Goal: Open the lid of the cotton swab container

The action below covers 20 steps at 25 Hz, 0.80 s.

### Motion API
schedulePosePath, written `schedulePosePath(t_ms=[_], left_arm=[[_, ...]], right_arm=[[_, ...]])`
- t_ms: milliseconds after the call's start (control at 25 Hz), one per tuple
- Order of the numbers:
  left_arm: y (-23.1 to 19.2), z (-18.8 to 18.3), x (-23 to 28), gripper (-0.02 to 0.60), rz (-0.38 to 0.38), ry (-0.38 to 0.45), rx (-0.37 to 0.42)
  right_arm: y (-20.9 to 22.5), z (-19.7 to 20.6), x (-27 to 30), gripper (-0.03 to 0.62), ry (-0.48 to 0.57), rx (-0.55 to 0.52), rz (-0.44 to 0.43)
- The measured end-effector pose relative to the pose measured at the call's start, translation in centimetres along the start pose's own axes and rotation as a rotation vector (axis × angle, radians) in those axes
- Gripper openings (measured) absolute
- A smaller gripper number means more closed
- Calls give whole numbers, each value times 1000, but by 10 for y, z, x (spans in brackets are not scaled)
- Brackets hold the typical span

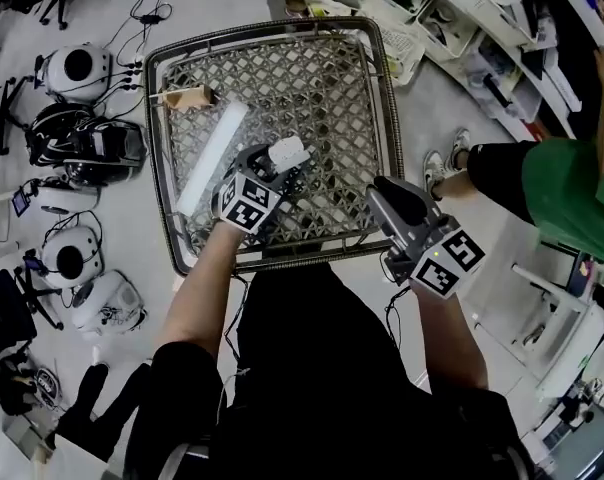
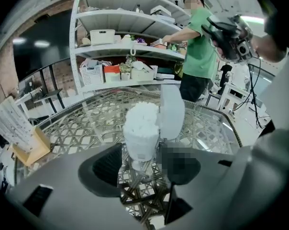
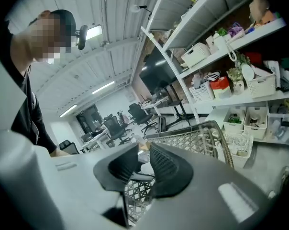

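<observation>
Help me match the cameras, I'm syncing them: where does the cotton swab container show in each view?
Head view: cotton swab container near the tabletop's centre.
Left gripper view: dead centre, lid flipped open on its right.
Right gripper view: not clearly in it.
Shared landmark: the lattice table.

My left gripper (image 2: 144, 169) stands with jaws apart on either side of the upright cotton swab container (image 2: 141, 138) on the lattice table (image 2: 77, 128). Its lid (image 2: 172, 113) is tipped open, and a green-shirted person (image 2: 198, 56) stands at the shelves (image 2: 120, 56).
</observation>
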State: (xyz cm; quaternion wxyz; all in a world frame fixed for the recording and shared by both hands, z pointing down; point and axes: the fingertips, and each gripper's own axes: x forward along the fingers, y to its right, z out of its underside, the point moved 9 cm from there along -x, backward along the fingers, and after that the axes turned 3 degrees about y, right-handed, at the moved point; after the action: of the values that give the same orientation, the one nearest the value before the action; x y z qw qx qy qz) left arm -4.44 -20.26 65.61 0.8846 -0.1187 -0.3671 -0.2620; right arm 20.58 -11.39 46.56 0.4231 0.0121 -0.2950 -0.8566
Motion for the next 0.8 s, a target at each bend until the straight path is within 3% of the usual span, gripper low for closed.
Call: schedulePosePath(t_ms=[280, 480, 560, 680, 800], left_arm=[[3, -13, -66, 230, -124, 40, -153], [8, -42, -137, 225, -149, 136, -134], [1, -57, -164, 187, -188, 187, -162], [-11, -82, -198, 64, -245, 293, -208], [-16, -111, -221, 43, -255, 380, -208]], right_arm=[[-8, -36, -5, 63, 36, -31, -16], [-14, -66, 4, 63, 91, -85, 1], [-14, -78, 11, 59, 122, -110, 22], [-16, -93, 16, 39, 153, -126, 53], [-20, -108, 14, 16, 177, -143, 72]])
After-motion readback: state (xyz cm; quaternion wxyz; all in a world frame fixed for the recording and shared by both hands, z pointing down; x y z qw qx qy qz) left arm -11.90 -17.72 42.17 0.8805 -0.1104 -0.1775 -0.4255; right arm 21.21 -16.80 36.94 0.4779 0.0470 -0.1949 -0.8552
